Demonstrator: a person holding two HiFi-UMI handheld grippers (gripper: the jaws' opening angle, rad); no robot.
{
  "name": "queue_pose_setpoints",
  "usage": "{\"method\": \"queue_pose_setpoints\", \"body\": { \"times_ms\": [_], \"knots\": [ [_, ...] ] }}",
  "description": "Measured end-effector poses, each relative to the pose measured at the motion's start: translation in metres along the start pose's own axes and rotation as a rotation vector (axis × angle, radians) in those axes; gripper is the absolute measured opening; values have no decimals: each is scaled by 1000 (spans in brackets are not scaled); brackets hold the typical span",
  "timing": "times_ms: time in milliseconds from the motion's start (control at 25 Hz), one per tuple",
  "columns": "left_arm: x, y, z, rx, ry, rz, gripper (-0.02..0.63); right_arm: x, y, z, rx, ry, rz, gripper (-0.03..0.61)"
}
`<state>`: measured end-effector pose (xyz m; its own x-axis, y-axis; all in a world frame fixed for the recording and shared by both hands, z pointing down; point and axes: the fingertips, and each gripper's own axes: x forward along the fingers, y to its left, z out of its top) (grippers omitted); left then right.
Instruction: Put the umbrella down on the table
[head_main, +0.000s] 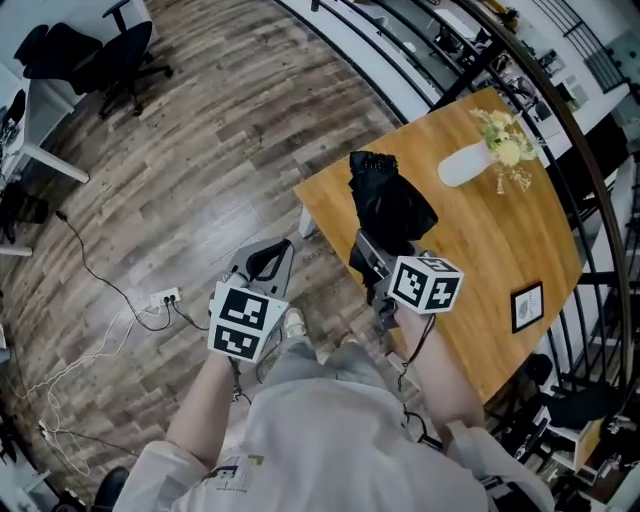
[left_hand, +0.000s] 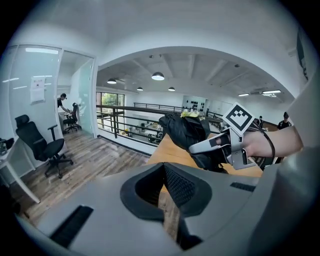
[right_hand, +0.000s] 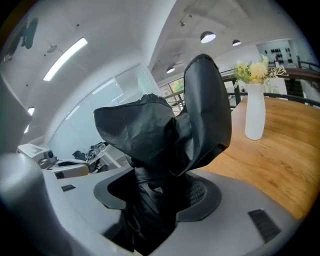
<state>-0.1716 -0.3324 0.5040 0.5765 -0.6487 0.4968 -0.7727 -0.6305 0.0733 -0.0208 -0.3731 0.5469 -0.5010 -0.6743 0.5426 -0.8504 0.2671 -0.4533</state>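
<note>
The umbrella (head_main: 388, 208), black and folded, is being held over the near left corner of the table (head_main: 490, 250), with its loose fabric bunching above the grip. The right gripper (head_main: 370, 258) is clamping it around its lower part. In the right gripper view the umbrella (right_hand: 162, 135) is passing straight between the jaws, which are pressing in on it from both sides. In the left gripper view the umbrella (left_hand: 186, 131) is standing roughly upright above the wooden top rather than lying on it. Whether its lower end is touching the wood cannot be determined. The left gripper (head_main: 270, 262) is hanging clear of the table's edge, over the floor (head_main: 200, 150), with its jaws drawn together and carrying nothing.

Assessment: the umbrella is at the table, but the putting-down is not yet done. What is left is lowering it onto its side on bare wood and then releasing the clamp. The vase (head_main: 462, 165) of flowers and the small frame (head_main: 527, 306) are standing well apart from it, leaving room.
</note>
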Motion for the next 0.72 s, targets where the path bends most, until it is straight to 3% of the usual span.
{"method": "queue_pose_setpoints", "body": {
  "times_ms": [200,720],
  "knots": [
    [38,-7,-26,-55,47,-32,17,28,-37,-24,-2,79,-39,267],
    [81,-13,-62,-298,97,42,17,100,-103,-77,-69,302,-76,267]
  ]
}}
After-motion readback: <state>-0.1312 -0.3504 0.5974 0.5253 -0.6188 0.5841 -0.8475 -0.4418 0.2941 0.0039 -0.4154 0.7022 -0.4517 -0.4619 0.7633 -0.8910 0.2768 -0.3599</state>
